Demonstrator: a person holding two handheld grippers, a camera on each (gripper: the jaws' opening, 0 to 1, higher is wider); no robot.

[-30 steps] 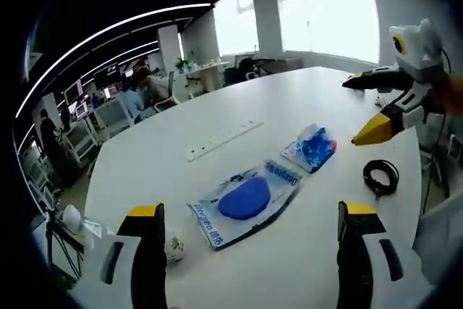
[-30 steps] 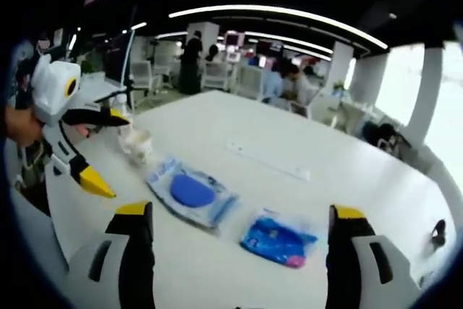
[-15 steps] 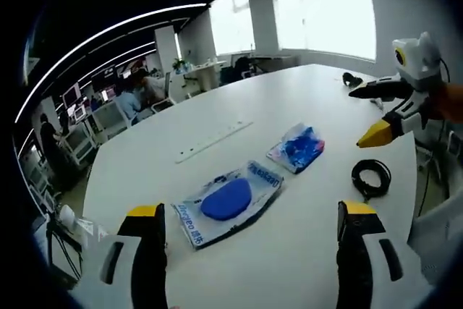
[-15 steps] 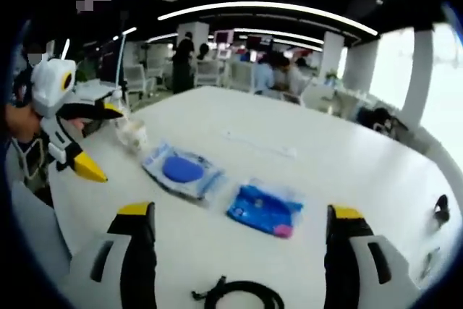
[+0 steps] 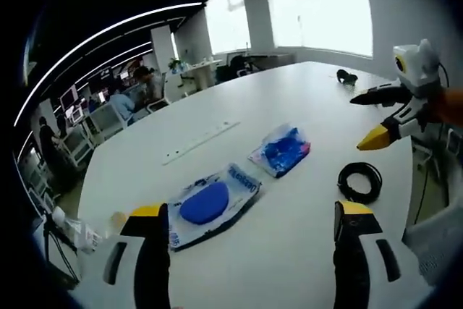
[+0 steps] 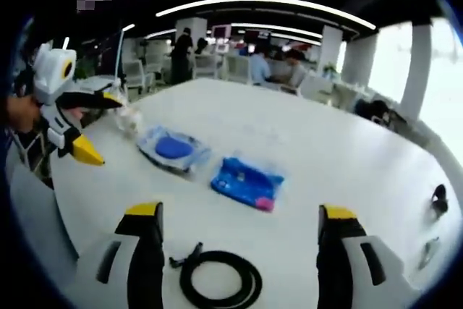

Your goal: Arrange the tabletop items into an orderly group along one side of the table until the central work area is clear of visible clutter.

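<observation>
Table (image 5: pixel 304 99): a big white top, lying bare across its far half; in the right gripper view the far right corner (image 6: pixel 376 150) is lying open too.
Near edge: the things are sitting in a loose row close to it, with open room between each.
Pad pack (image 5: pixel 211 202): a clear packet with a blue oval inside, lying flat at the left end of the row; seen also at (image 6: pixel 172 148).
Blue pack (image 5: pixel 281 149): lying flat just right of the pad pack, apart from it; seen also at (image 6: pixel 246 181).
Cable (image 5: pixel 360 181): a black coil lying flat, right of the blue pack; in the right gripper view (image 6: pixel 217 278) it is lying near, between the jaws, touching neither.
Strip (image 5: pixel 201 142): a long white bar lying beyond the two packs.
Left gripper (image 5: pixel 246 211): jaws standing wide apart, holding nothing, hanging over the near edge; seen also at (image 6: pixel 85 124).
Right gripper (image 6: pixel 242 215): jaws standing wide apart, holding nothing; seen also at (image 5: pixel 380 117), above the table's right edge.
</observation>
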